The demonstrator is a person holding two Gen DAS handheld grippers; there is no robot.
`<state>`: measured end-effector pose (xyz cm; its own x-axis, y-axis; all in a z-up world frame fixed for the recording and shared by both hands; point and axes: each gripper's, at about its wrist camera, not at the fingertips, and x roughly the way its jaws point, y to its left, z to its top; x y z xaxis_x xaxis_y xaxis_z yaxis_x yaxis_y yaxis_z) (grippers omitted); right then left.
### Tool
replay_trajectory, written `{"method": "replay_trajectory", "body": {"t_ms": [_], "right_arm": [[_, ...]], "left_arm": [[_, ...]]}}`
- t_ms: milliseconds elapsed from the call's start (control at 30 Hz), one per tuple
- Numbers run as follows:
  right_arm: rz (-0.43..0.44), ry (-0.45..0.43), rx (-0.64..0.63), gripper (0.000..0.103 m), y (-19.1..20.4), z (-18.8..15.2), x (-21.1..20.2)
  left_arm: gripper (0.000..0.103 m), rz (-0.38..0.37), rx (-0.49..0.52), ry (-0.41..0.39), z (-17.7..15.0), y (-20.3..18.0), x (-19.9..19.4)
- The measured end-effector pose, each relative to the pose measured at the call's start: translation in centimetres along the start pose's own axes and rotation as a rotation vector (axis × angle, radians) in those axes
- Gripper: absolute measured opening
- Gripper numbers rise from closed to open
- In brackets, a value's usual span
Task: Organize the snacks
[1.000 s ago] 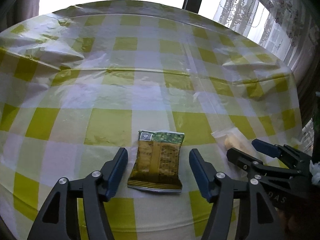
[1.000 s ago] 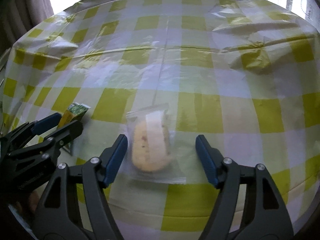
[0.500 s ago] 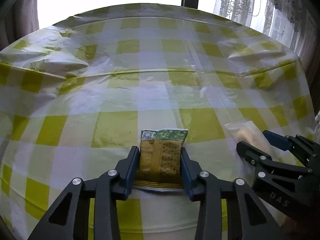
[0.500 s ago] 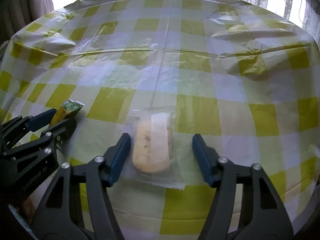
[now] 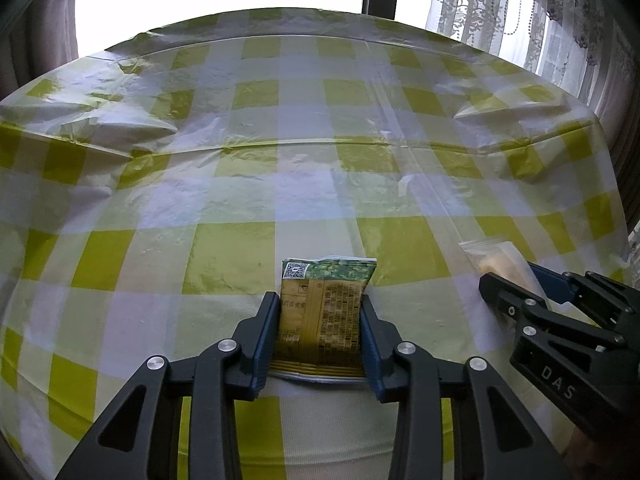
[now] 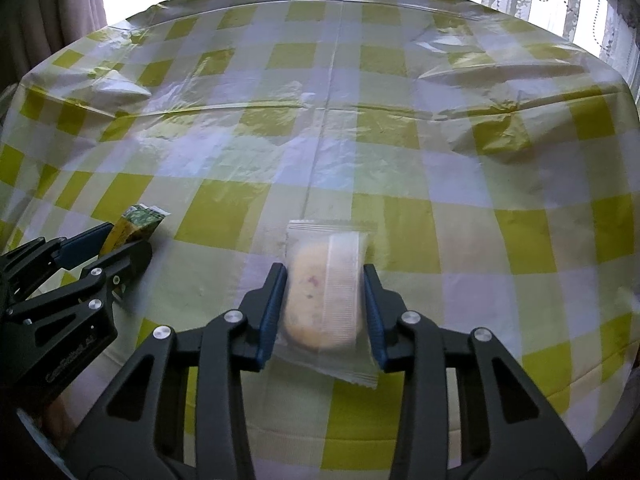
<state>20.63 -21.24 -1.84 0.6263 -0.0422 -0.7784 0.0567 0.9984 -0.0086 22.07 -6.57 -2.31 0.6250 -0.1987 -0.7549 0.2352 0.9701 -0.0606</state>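
Tilting down side by side, left gripper (image 5: 320, 312) clamps the green packet (image 5: 326, 300); right gripper's (image 6: 325, 304) jaws are closing around the clear-wrapped cake (image 6: 324, 300).

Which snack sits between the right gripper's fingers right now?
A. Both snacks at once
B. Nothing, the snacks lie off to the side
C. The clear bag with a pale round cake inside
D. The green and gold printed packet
C: in the right wrist view the right gripper has the clear-bagged cake between its closing jaws, while the green and gold packet is in the left gripper.
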Motion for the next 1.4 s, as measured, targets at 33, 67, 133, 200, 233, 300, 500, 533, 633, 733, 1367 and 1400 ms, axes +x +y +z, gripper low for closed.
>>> {"method": "replay_trajectory", "body": {"t_ms": [33, 67, 133, 200, 233, 300, 500, 533, 633, 733, 1367, 1400], "right_arm": [[-0.001, 0.001, 0.003, 0.041, 0.0, 0.0, 0.0], [-0.007, 0.003, 0.002, 0.041, 0.1, 0.0, 0.0], [-0.013, 0.006, -0.003, 0.041, 0.2, 0.1, 0.1], [-0.014, 0.009, -0.001, 0.040, 0.2, 0.0, 0.0], [-0.014, 0.014, -0.003, 0.039, 0.2, 0.0, -0.1], [-0.011, 0.026, 0.006, 0.039, 0.1, -0.3, -0.4], [-0.004, 0.060, 0.015, 0.039, 0.4, -2.1, -1.9], [-0.002, 0.065, 0.016, 0.039, 0.4, -2.4, -2.1], [0.010, 0.079, 0.011, 0.039, 0.5, -3.6, -3.3], [0.023, 0.088, 0.022, 0.038, 0.3, -4.7, -4.5], [0.005, 0.031, 0.057, 0.038, -1.4, -11.0, -12.1], [0.006, 0.028, 0.062, 0.038, -1.6, -11.2, -12.3]], "left_arm": [[0.039, 0.001, 0.001, 0.001, 0.0, 0.0, 0.0], [0.039, 0.001, 0.002, 0.002, 0.0, 0.0, 0.0], [0.038, 0.002, 0.002, 0.006, 0.1, 0.0, -0.1], [0.038, 0.005, 0.003, 0.016, 0.0, -0.1, -0.2], [0.038, 0.008, 0.004, 0.025, -0.1, -0.2, -0.3], [0.038, 0.014, 0.008, 0.042, -0.4, -0.3, -0.7], [0.038, -0.042, -0.044, 0.069, -2.4, 0.5, -2.6], [0.038, -0.044, -0.053, 0.071, -2.7, 0.6, -2.8], [0.038, -0.040, -0.082, 0.078, -3.8, 1.0, -3.8], [0.035, -0.032, -0.097, 0.077, -4.6, 1.0, -4.8], [0.031, -0.085, -0.081, 0.026, -8.3, -2.7, -10.6], [0.031, -0.081, -0.072, 0.025, -8.5, -3.2, -10.9]]}}
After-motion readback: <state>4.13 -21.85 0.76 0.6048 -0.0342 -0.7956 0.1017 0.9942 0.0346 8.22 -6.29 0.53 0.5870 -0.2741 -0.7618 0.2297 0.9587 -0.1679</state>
